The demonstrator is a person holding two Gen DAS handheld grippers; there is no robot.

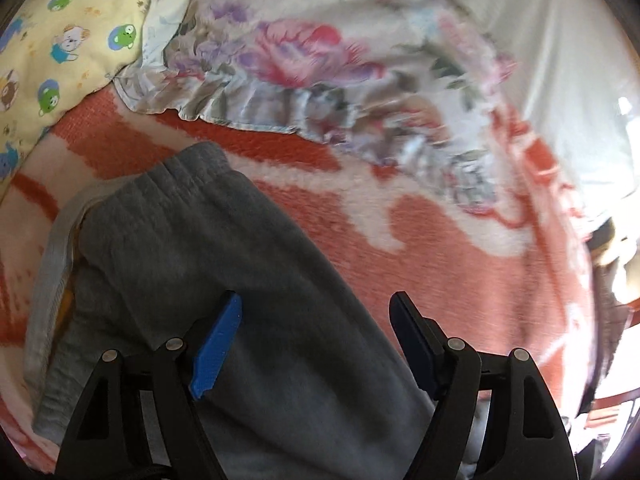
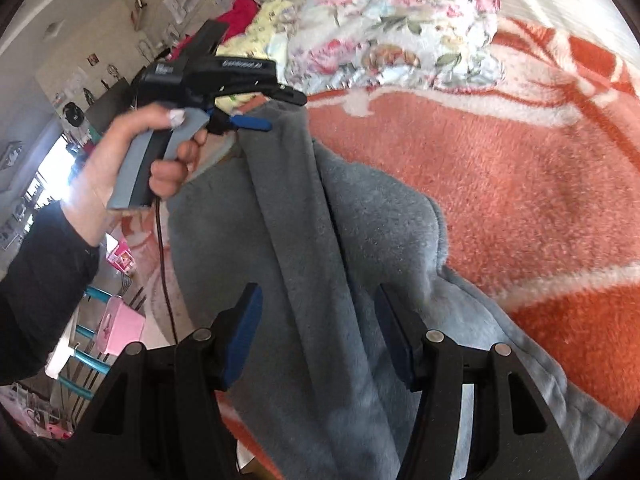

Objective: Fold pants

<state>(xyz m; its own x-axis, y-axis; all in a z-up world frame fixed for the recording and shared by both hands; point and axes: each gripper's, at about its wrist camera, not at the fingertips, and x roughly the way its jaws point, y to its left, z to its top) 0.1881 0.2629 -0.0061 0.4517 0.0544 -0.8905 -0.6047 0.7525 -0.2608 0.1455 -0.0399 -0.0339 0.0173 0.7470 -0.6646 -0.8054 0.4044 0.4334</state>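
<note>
An orange-and-white fleece blanket [image 1: 460, 280] is spread over the bed, and the grey sweatpants [image 1: 192, 264] are laid on it, running lengthwise from under both cameras towards the head of the bed. A bunched floral ruffled cover [image 1: 320, 60] and a yellow cartoon-print cloth [image 1: 60, 40] are seen just beyond the pants' far end.

The left gripper [image 1: 316, 304] is held with its jaws wide apart above the grey fabric, nothing being pinched in its own view. From the right wrist view it is seen gripped by the left hand [image 2: 132, 152] near a raised ridge of cloth; whether the fabric touches its fingers there cannot be told. The right gripper [image 2: 318, 292] is likewise spread wide, with a long fold of the pants lying between its fingers.

The main risk is judged to be a shallow or one-layer pinch: if only the top layer is caught, the legs are likely to be pulled apart and the fold skewed. The fleece blanket may be snagged together with the pants if the jaws are closed too low. Soft, thick cloth is likely to slip from narrow pads if it is lifted quickly. The elastic waistband [image 1: 180, 172] lies close to the ruffled cover, so that cover could be dragged along or the edge hidden under it.
</note>
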